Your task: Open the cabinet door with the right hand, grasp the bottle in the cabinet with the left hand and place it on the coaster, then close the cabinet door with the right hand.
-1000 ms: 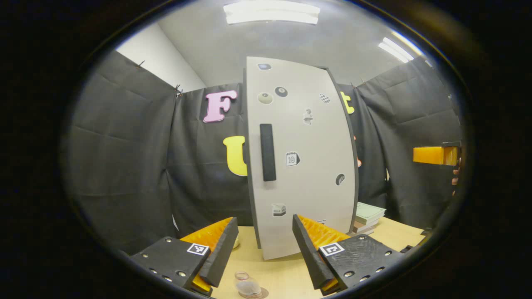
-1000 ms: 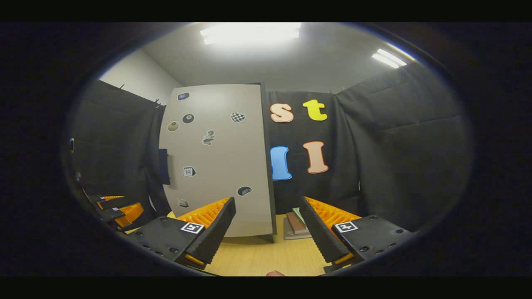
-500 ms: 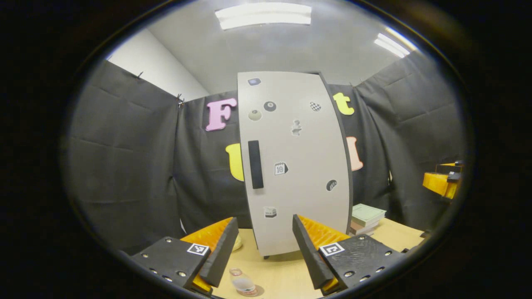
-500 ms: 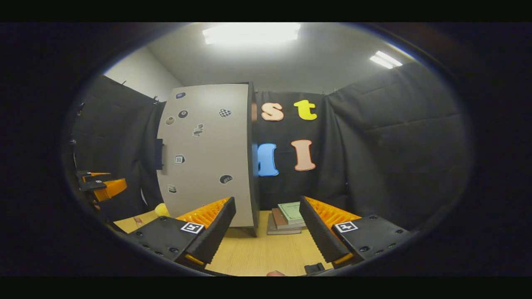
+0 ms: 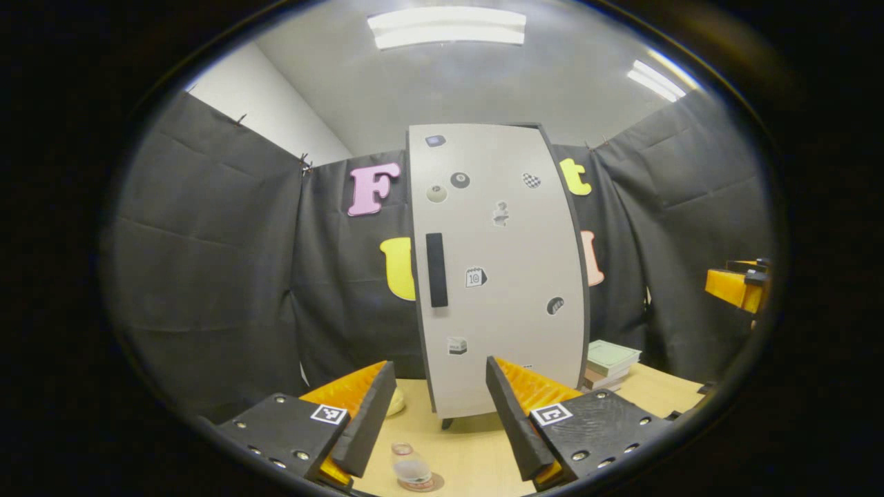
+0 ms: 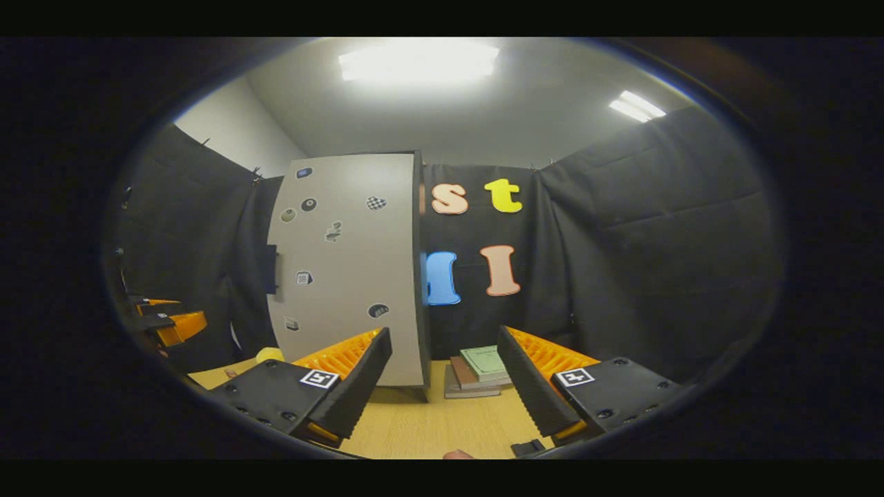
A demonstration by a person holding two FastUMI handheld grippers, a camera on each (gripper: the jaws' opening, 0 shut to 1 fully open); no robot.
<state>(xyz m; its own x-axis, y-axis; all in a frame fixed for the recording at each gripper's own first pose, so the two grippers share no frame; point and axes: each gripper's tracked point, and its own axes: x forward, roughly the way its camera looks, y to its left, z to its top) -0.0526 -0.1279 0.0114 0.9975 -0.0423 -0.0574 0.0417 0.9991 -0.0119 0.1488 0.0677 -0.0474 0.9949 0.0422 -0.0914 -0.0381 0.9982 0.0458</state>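
- Left gripper view: our left claw (image 5: 434,414) is open and holds nothing. The bottle (image 5: 412,470) stands on the coaster (image 5: 423,484) on the bench (image 5: 476,455). The cabinet door (image 5: 501,269) is closed.
- Right gripper view: our right claw (image 6: 443,379) is open too, away from the door (image 6: 349,269).

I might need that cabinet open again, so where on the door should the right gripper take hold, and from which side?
Probably the dark vertical handle on the cabinet door. It is a slim upright bar standing proud near the door's free edge, so bring the open right gripper straight at the door's front, one finger on either side of the bar.
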